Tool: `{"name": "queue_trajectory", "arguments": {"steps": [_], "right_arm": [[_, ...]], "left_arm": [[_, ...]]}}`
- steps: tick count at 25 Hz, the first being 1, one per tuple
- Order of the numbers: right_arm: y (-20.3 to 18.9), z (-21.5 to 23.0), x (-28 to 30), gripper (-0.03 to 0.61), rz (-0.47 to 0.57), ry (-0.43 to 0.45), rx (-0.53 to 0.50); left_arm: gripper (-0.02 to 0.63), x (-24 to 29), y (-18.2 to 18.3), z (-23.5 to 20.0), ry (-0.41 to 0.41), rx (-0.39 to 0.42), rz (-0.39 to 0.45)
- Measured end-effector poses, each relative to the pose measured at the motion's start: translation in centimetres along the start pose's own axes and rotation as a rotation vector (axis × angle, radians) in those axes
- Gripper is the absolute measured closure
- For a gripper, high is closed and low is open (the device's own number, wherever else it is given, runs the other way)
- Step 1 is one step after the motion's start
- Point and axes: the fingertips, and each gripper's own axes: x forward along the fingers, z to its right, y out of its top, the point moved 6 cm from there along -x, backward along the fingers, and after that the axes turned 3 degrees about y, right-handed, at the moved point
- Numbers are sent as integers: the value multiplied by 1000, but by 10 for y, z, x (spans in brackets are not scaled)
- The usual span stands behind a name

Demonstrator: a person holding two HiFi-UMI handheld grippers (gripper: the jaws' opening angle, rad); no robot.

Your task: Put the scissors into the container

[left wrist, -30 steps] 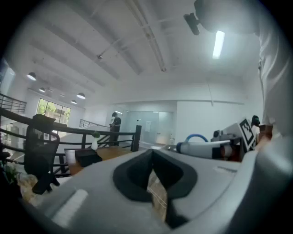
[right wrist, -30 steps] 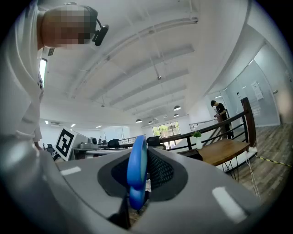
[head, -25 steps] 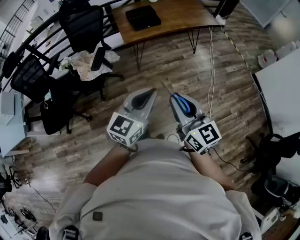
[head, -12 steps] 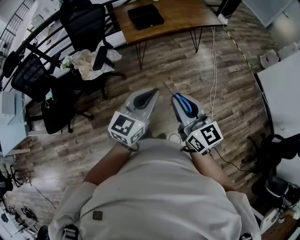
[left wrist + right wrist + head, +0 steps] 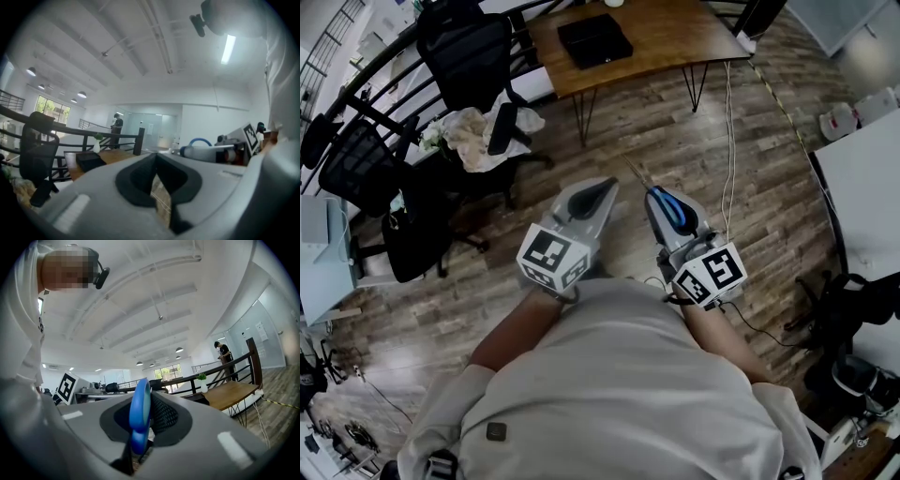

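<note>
Blue-handled scissors point(image 5: 672, 208) sit between the jaws of my right gripper point(image 5: 660, 199), which is shut on them; the thin blades point(image 5: 636, 174) stick out ahead. In the right gripper view the blue handle loop point(image 5: 140, 420) stands upright between the pads. My left gripper point(image 5: 598, 190) is held level beside it, jaws together with nothing in them; its tips point(image 5: 156, 159) meet in the left gripper view. A black box-like container point(image 5: 595, 40) rests on the wooden table point(image 5: 675, 37) far ahead, also seen as a dark container point(image 5: 90, 161) point(image 5: 197, 398).
Black office chairs point(image 5: 464, 47) and a chair with crumpled cloth point(image 5: 473, 131) stand at the left. A railing point(image 5: 220, 371) runs behind the table. White cables point(image 5: 729, 141) trail over the wood floor at the right, next to a white desk point(image 5: 867, 178). A person point(image 5: 224, 355) stands far off.
The table, chairs and floor have slid slightly down and right in the head view as I move toward the table. Both grippers keep their pose, and the scissors stay gripped.
</note>
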Motion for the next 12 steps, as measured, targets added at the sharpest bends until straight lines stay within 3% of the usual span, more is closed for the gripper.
{"name": "queue_trajectory", "arguments": {"steps": [12], "right_arm": [[28, 19, 158, 526, 47, -3, -7]], "left_arm": [[611, 12, 55, -147, -30, 56, 5]]}}
